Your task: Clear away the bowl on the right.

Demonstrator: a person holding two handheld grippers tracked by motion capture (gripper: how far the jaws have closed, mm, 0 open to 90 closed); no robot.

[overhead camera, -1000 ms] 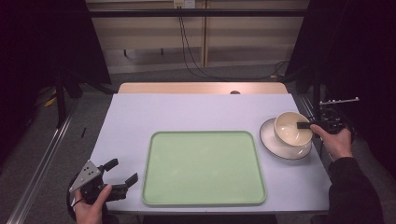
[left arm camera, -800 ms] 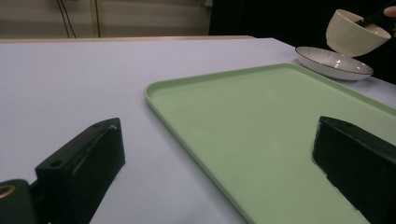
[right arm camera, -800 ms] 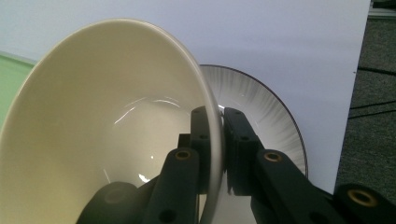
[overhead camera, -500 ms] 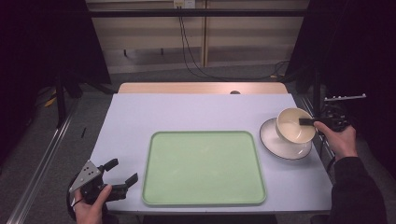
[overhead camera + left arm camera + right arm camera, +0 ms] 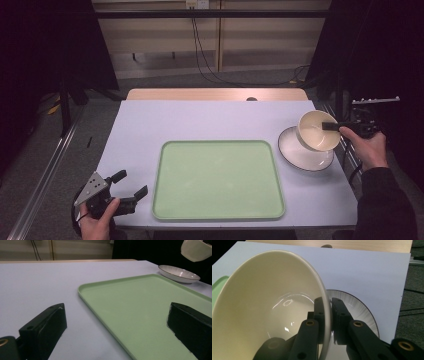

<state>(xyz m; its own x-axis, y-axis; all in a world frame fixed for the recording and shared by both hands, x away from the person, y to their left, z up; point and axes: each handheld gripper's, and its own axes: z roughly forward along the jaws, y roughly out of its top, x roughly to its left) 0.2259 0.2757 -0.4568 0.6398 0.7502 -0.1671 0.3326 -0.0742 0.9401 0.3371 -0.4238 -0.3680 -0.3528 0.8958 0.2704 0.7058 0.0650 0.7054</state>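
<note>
Since a second ago the cream bowl [image 5: 317, 131] has risen off the white plate [image 5: 303, 153] and tipped, its opening now facing left and toward the near side, while the left hand's tool has kept its place. The bowl hangs above the plate at the right side of the bench [image 5: 210, 120], clear of the plate's surface as the left gripper view shows, where it floats above and to the right of the plate. The right gripper [image 5: 327, 312] grasps the bowl's rim, one of its fingers [image 5: 319, 315] inside the bowl and the other outside, pressed against the thin wall; the right hand [image 5: 367, 147] holds it from the bench's right edge. The plate has a dark rim and fine radial lines. Left of it lies the pale green tray [image 5: 217, 179], bare, at the middle of the bench. At the near left corner the left gripper [image 5: 129, 185] rests in the left hand [image 5: 97, 222] with its fingers spread wide apart and released, one over the bench and one over the tray's near edge.
</note>
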